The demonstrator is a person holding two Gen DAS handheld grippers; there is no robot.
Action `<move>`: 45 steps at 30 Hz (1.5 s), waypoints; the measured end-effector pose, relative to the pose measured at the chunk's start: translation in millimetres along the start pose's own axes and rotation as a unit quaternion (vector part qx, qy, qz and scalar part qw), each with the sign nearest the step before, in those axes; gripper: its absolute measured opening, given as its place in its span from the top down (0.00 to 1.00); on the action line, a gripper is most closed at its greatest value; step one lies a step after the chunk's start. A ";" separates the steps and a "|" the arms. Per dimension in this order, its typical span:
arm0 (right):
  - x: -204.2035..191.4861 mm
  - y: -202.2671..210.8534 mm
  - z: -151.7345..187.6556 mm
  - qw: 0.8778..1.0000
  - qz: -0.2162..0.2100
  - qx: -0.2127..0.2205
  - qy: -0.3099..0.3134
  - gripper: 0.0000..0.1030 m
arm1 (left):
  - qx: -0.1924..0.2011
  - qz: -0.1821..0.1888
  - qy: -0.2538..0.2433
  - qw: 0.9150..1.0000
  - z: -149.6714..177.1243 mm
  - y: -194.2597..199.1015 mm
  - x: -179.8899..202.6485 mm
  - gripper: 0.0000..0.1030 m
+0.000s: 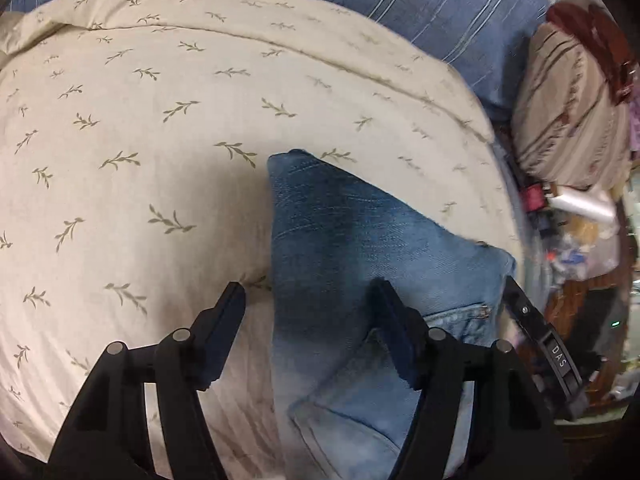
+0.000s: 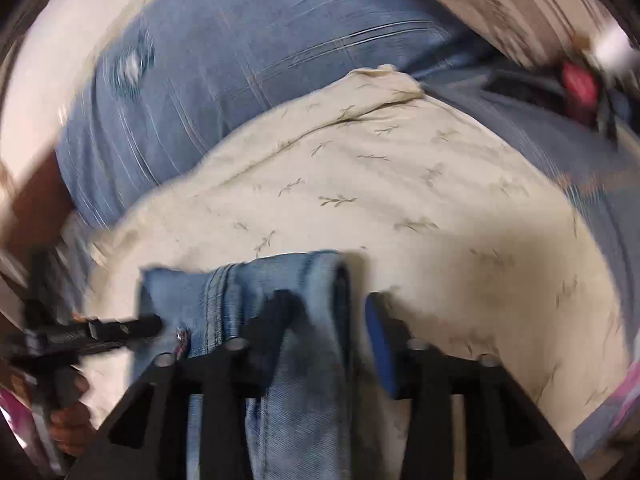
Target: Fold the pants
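In the left wrist view, the left gripper [image 1: 308, 312] is seen with its fingers spread; nothing is pinched. The left edge of the folded jeans [image 1: 360, 248] runs up between the two fingers, so that one finger stands over bare quilt and the other over denim. From these fingers the jeans stretch toward 12 o'clock, the far folded corner pointing to about 11 o'clock.

In the right wrist view, the right gripper [image 2: 332, 316] is held with its fingers about half apart, and the right folded edge of the jeans [image 2: 248, 292] lies between them; whether the pads press on the cloth cannot be told through the blur. The left gripper [image 2: 120, 330] is seen at 9 o'clock, reaching the opposite edge of the same end.

The long axis of the jeans is judged to run away from both hands, which flank the near end about equally. Beyond the far edge, toward 12 o'clock, a broad stretch of cream leaf-print quilt [image 1: 140, 128] lies open for folding; the blue striped bedding [image 1: 420, 4] and clutter at 3 o'clock are well apart.
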State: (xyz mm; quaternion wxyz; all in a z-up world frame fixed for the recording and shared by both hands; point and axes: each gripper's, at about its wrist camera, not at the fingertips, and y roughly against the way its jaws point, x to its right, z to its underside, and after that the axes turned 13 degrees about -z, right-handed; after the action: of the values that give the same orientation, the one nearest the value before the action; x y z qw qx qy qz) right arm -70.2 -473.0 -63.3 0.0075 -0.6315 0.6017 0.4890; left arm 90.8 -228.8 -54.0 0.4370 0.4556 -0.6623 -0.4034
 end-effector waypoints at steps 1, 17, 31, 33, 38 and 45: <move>3.9 10.5 2.1 1.000 -0.008 0.012 -0.007 0.49 | 0.004 0.008 0.002 1.000 2.3 5.3 -5.4 0.36; -22.9 -13.1 33.0 0.997 0.010 -0.053 0.054 0.27 | -0.032 0.071 -0.036 0.996 46.6 -1.7 11.0 0.15; 4.0 49.6 79.3 0.998 -0.025 0.001 -0.058 0.26 | 0.145 -0.059 -0.444 0.882 23.3 58.6 138.0 0.14; 0.9 49.6 83.2 0.998 -0.034 0.004 -0.058 0.26 | 0.142 -0.092 -0.498 0.851 19.8 38.9 158.5 0.14; -2.3 37.8 84.9 0.998 -0.036 -0.002 -0.050 0.44 | 0.059 -0.078 -0.554 0.827 19.1 -3.5 162.6 0.13; -39.5 68.5 95.3 0.999 -0.044 0.021 0.001 0.72 | 0.057 -0.008 -0.587 0.808 35.3 15.7 174.2 0.59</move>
State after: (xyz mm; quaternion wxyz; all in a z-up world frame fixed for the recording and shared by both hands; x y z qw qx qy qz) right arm -172.8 -405.1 -48.7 0.0421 -0.6576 0.5831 0.4751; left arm 18.2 -386.5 -12.9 -0.0646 0.1614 -0.8108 -0.5589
